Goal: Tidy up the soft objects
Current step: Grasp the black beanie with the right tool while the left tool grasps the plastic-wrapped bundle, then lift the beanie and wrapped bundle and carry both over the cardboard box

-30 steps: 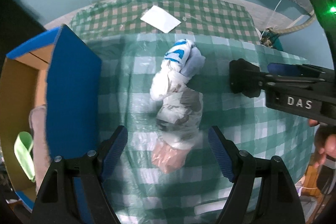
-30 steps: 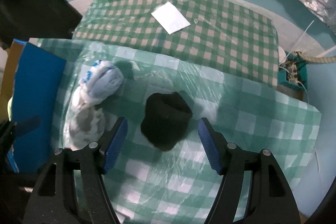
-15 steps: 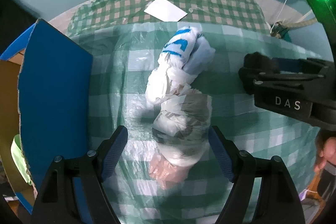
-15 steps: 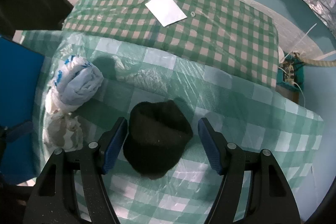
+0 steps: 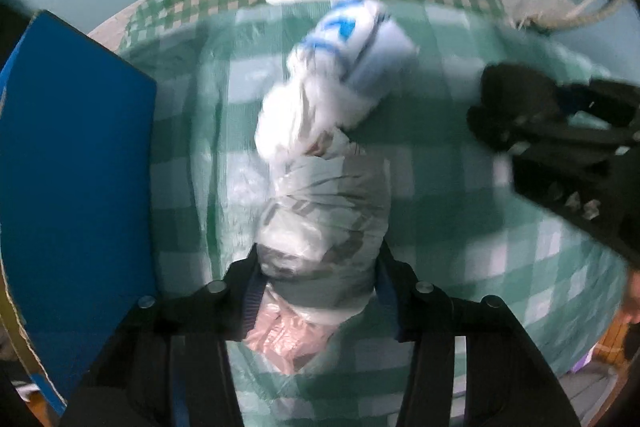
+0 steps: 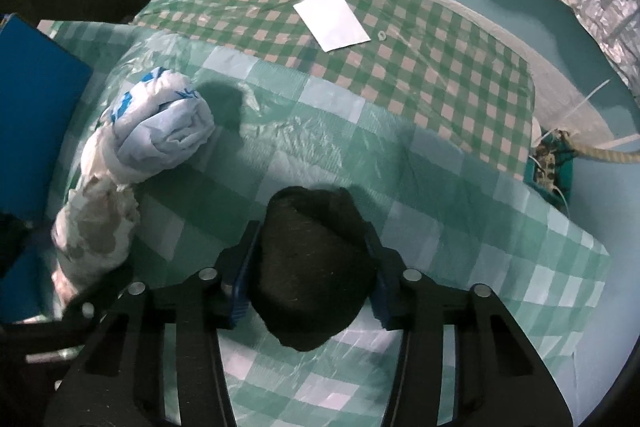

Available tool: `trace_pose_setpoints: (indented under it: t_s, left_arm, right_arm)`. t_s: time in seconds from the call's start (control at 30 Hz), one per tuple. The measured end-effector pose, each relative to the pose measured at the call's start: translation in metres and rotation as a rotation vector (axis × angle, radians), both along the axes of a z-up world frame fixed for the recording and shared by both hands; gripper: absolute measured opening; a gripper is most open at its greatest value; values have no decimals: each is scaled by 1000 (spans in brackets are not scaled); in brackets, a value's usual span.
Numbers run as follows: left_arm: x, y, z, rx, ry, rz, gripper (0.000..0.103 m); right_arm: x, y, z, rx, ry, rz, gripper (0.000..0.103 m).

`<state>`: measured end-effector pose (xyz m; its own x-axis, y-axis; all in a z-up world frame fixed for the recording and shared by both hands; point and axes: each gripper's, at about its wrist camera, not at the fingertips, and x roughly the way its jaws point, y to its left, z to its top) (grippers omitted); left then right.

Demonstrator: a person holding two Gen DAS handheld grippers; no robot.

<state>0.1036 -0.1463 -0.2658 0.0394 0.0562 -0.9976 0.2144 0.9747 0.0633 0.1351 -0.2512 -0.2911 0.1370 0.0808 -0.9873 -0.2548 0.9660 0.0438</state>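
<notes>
Black knit hat (image 6: 312,267) sits squeezed between the blue pads (image 6: 240,291) of the right gripper (image 6: 310,281), jaws narrowed tight onto both its sides, down on the green checked cloth (image 6: 460,211). Over on the left, the left gripper (image 5: 320,291) has its jaws pressed in around the near end of the white bundle (image 5: 324,195), which stretches away across the cloth with its blue-printed end farthest off. Beside the bundle stands a blue box flap (image 5: 76,163), and a white card (image 6: 332,20) lies well apart at the far edge.
</notes>
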Motion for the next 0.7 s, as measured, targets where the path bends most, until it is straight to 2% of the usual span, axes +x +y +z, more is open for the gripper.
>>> trace_pose_setpoints:
  t_s: [0.13,0.43,0.7]
  left_arm:
    - [-10,6,5,-15,-16,-19,46]
    - [-25,23,14,-37,-27,-5,45]
    - [-39,31,34,-43,-63,1,45]
  right_arm:
    - [-8,1,2,2,0,6,41]
    - [-34,-1,10,41,12,6,41]
    - [-52,0,28,69,1,-9,41]
